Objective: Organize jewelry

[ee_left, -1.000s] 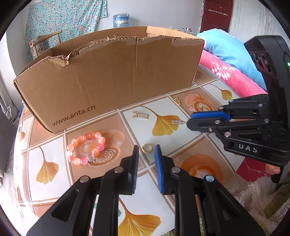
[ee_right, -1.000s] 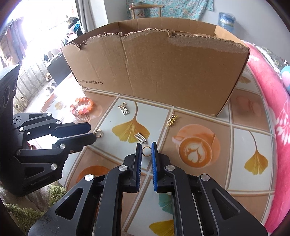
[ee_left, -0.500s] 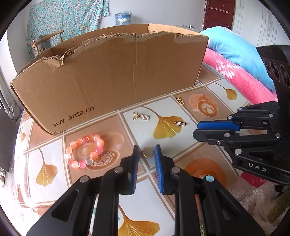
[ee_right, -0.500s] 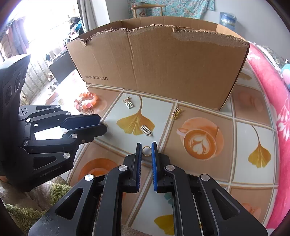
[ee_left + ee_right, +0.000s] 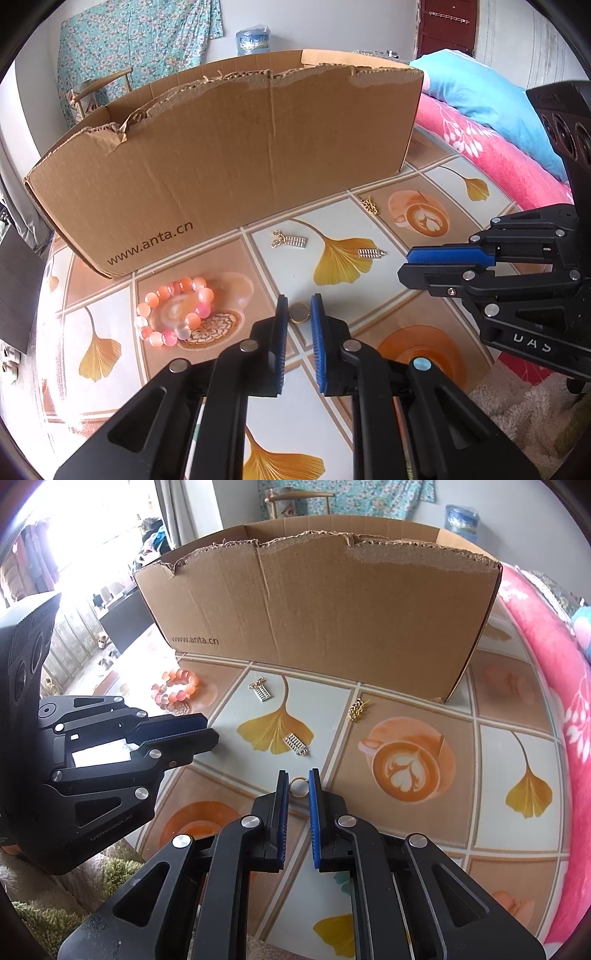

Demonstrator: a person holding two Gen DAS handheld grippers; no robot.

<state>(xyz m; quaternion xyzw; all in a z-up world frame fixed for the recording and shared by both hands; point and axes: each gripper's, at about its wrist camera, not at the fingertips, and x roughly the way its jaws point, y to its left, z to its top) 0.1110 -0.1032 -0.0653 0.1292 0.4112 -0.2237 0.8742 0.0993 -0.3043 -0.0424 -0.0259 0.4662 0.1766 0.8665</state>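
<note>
Gold ring (image 5: 299,313) betw. left gripper (image 5: 298,314) pads — closing; right gripper (image 5: 298,787) clamps 2nd ring (image 5: 298,787).

On the patterned tabletop (image 5: 424,849): one cardboard box (image 5: 332,627), one pink bead bracelet (image 5: 173,314), two gold rings (image 5: 299,313) (image 5: 298,787), two small abacus-shaped charms (image 5: 261,692) (image 5: 295,744), one gold chain piece (image 5: 358,709), two grippers (image 5: 298,308) (image 5: 297,782).

Cardboard box (image 5: 229,162) far on table (image 5: 424,325). Bead bracelet (image 5: 173,310) near box's left end; two charms (image 5: 290,240) right of it; chain (image 5: 369,206) farther right, near box's right corner.
</note>
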